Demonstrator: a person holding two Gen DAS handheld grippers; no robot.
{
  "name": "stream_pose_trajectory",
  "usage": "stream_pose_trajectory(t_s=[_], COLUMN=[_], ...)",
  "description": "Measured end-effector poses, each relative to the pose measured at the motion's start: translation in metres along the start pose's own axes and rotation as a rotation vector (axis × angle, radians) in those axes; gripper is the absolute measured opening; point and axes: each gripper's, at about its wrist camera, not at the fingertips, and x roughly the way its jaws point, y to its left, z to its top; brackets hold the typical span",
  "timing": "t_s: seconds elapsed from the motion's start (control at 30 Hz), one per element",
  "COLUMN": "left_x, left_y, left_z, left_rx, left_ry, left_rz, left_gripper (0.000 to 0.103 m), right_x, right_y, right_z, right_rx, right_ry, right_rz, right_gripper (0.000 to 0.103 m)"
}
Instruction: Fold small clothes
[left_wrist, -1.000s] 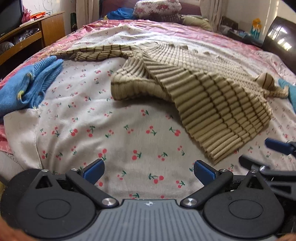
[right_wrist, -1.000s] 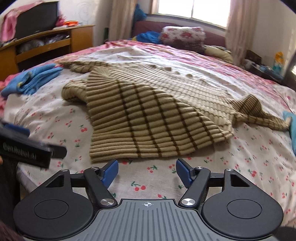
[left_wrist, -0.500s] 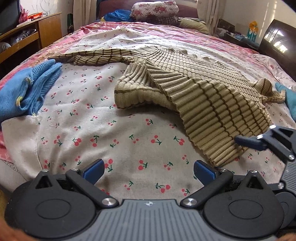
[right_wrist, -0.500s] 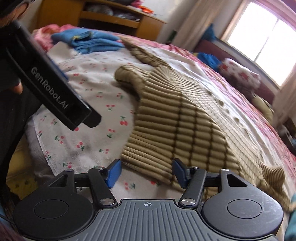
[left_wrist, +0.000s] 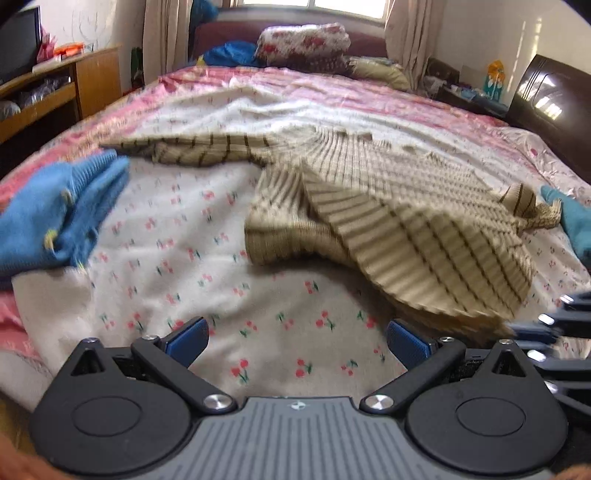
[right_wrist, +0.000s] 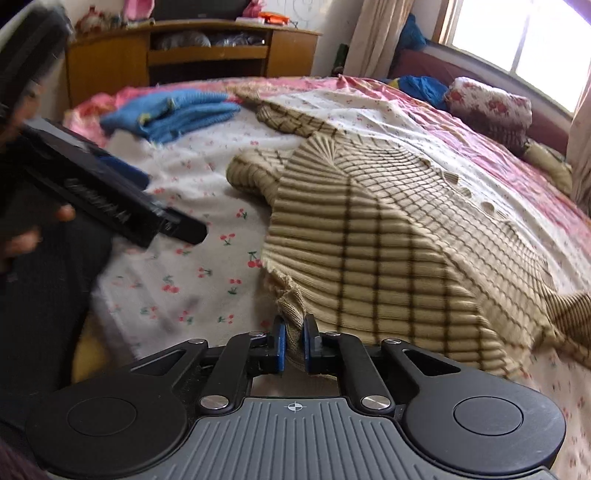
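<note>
A tan striped knit sweater lies spread on the cherry-print sheet, its near hem lifted. My right gripper is shut on the sweater's hem corner and holds it up; the sweater's body stretches away from it. In the left wrist view the right gripper shows at the right edge by the raised hem. My left gripper is open and empty, low over the sheet to the left of the hem. It also shows in the right wrist view at the left.
A folded blue garment lies at the bed's left edge, also in the right wrist view. A teal cloth lies at the right. Pillows sit at the far end. A wooden shelf unit stands beside the bed.
My right gripper has shut on the sweater's hem corner and lifted it off the sheet. My left gripper stays open and has shifted a little closer to the hem.
</note>
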Motion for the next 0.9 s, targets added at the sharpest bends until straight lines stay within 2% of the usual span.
stream_pose_trajectory(t_s=[0.2, 0.33, 0.57, 0.9], left_x=[-0.014, -0.015, -0.009, 0.028], left_y=[0.005, 0.007, 0.012, 0.025], left_z=[0.010, 0.011, 0.013, 0.066], left_rx=[0.031, 0.050, 0.062, -0.004], left_ry=[-0.065, -0.071, -0.055, -0.111], left_rz=[0.000, 0.009, 0.018, 0.036], left_gripper=[0.103, 0.103, 0.103, 0.103], right_x=[-0.050, -0.069, -0.077, -0.073], right_y=[-0.021, -0.031, -0.037, -0.032], right_z=[-0.020, -0.038, -0.058, -0.057], right_rx=[0.024, 0.014, -0.009, -0.005], right_ry=[0.055, 0.108, 0.180, 0.203], right_rz=[0.032, 0.006, -0.003, 0.021], right_gripper=[0.008, 0.008, 0.008, 0.008])
